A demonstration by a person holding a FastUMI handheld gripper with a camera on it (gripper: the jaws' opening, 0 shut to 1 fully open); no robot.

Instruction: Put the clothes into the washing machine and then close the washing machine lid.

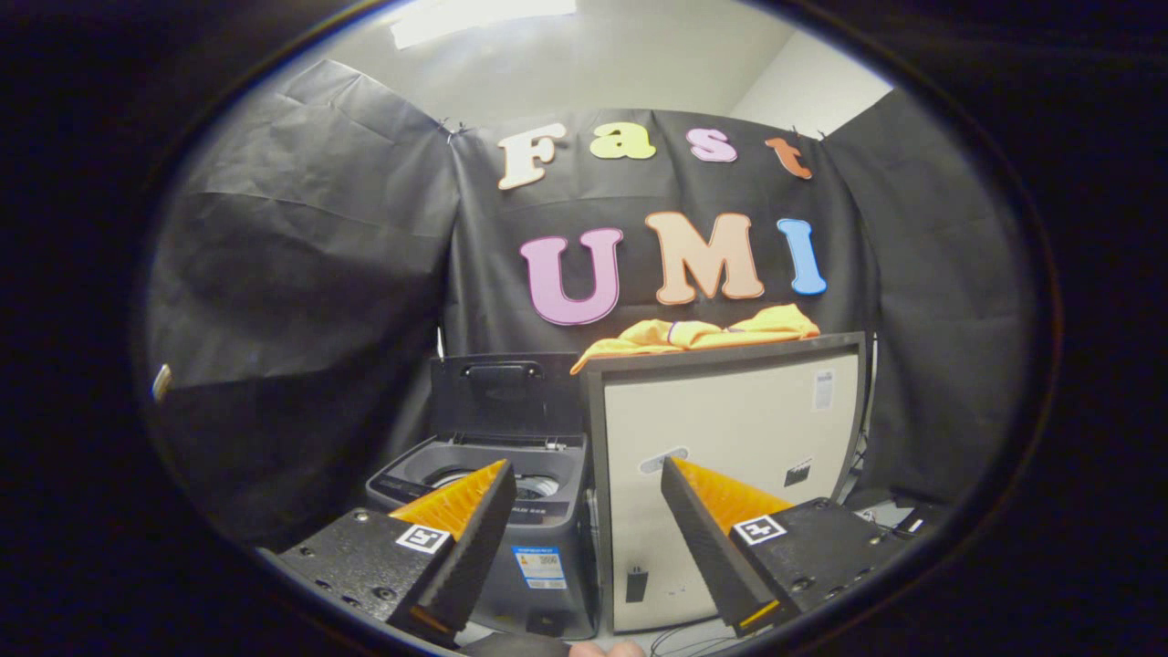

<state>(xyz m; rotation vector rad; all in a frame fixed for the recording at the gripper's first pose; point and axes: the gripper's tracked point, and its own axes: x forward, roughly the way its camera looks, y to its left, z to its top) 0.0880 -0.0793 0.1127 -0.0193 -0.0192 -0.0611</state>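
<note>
Going for the clothes

My gripper is wide open, holding nothing. The clothes lie along the cabinet's top edge (washing machine beside it, lid up). Next I reach up and pinch them.

Setting: a recording booth staged as a laundry corner, inside a plain indoor room.
Evidence:
- Walls of creased black cloth, hung in panels and pinned at the top corners.
- White wall and ceiling above the cloth, with a bright ceiling light.
- A small grey top-loading washing machine, lid raised.
- Beside it, a pale box-like cabinet with an orange garment on top.
- Loose cables on the floor.
</note>
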